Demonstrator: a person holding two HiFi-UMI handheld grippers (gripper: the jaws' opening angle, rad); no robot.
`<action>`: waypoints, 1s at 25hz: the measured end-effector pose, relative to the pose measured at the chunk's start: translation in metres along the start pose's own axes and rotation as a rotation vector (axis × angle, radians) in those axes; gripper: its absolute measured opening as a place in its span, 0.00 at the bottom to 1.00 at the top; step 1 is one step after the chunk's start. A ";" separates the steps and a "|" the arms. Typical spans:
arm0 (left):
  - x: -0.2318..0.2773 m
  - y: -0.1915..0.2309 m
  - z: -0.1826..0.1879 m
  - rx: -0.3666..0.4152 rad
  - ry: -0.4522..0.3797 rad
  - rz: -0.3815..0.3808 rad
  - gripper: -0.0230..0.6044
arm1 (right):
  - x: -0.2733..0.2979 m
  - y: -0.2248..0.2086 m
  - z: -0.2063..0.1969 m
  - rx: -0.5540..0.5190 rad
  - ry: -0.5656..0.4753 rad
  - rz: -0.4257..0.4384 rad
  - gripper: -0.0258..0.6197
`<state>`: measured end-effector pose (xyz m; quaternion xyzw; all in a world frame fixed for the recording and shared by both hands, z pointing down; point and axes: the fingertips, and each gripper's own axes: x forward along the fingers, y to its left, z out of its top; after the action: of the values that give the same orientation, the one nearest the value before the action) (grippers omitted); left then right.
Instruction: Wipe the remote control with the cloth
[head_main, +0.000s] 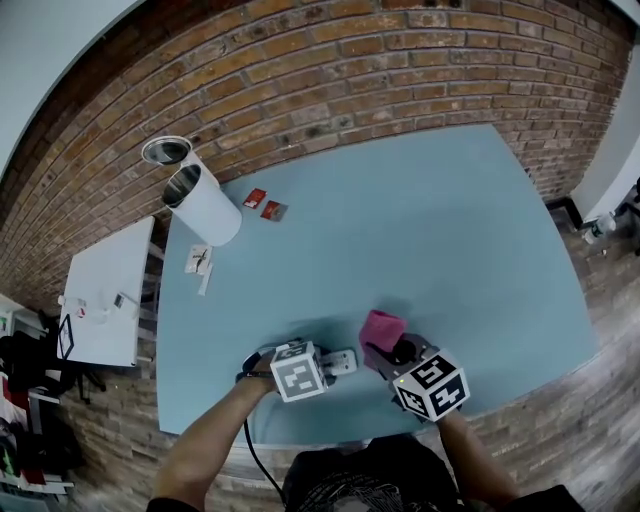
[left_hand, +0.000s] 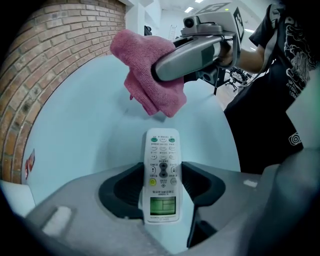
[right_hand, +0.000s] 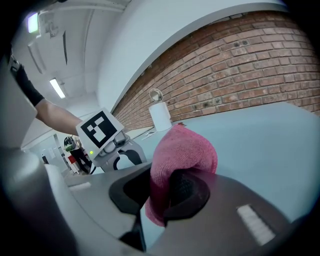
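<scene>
L gripper (left_hand: 161, 167): jaws nip remote control (left_hand: 161, 150) by its sides at near table (head_main: 420, 230) edge, so we keep it steady | R gripper (right_hand: 167, 192): jaws clamp cloth (right_hand: 185, 150) just right, ready f/ wiping

A white cylinder (head_main: 207, 207) and red packets (head_main: 255, 198) sit on the blue table (head_main: 430, 220) near the brick wall (head_main: 330, 70).

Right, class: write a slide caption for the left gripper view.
Left gripper jaws flank a white remote control; right gripper holds pink cloth beyond.
</scene>
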<state>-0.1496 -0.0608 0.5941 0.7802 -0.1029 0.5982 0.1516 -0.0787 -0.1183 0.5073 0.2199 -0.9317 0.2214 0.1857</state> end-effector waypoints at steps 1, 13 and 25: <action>0.000 0.000 0.000 -0.001 -0.009 0.002 0.42 | 0.001 0.000 0.001 0.001 -0.004 -0.001 0.13; -0.036 0.010 0.031 -0.268 -0.391 -0.096 0.42 | -0.011 -0.013 0.044 -0.036 -0.133 -0.091 0.13; -0.120 0.006 0.100 -0.661 -1.072 -0.667 0.42 | -0.050 0.003 0.108 -0.279 -0.296 -0.160 0.13</action>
<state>-0.0928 -0.1047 0.4551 0.8701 -0.0948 -0.0087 0.4836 -0.0651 -0.1531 0.3940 0.2954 -0.9500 0.0404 0.0924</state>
